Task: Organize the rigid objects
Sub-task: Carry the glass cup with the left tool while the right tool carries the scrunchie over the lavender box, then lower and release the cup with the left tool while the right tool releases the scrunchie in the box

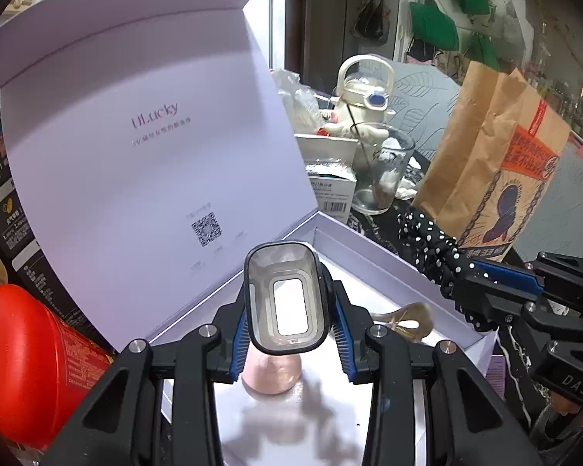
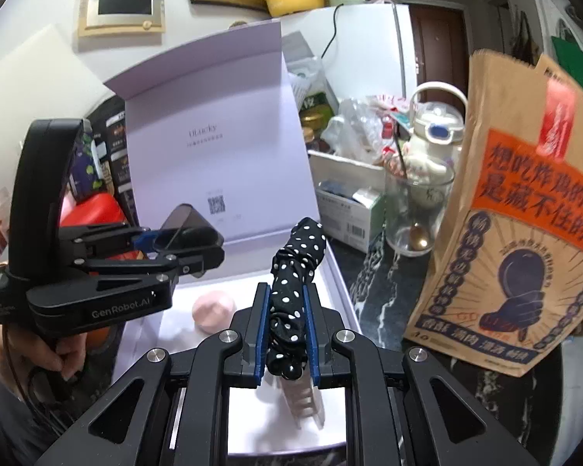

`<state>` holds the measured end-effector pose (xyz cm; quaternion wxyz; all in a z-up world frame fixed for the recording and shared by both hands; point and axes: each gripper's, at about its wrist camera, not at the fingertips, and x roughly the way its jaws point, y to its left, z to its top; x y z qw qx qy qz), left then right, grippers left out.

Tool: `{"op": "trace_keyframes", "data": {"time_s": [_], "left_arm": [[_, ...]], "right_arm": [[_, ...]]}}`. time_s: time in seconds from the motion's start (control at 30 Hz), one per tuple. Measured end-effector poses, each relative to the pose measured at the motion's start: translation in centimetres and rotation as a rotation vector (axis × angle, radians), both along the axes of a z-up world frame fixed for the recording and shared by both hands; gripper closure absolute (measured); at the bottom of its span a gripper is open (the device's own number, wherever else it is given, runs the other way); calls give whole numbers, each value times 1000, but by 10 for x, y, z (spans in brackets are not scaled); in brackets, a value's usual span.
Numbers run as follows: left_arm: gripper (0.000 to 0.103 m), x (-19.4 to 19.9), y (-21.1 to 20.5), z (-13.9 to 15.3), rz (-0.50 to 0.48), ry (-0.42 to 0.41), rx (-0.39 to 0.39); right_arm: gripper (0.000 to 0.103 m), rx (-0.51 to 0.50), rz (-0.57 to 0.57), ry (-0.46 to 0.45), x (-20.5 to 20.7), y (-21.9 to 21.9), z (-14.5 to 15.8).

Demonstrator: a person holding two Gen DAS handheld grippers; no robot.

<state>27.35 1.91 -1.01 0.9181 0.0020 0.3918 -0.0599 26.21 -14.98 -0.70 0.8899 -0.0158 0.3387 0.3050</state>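
An open white gift box lies below both grippers, its lid standing upright behind. My left gripper is shut on a smoky rectangular case with a dark frame, held over a pink round puff on the box floor. A translucent hair clip lies in the box to the right. My right gripper is shut on a black polka-dot scrunchie, above the box and a pale comb-like piece. The right wrist view also shows the left gripper and the puff.
A brown paper bag stands right of the box. Behind it are a glass with a spoon, a white bottle with a handle and small cartons. A red canister sits to the left. A hand holds the left gripper.
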Motion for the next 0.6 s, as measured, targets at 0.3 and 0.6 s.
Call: {"op": "trace_keyframes", "data": {"time_s": [0.3,0.6], "left_arm": [[66,16,1,-21,5,80,-21],[66,22,1,-37,20,130,-4]], "right_arm": [[87,-39,64,48,1,11,-16],[86,-93,84,81,2,21,-30]]}}
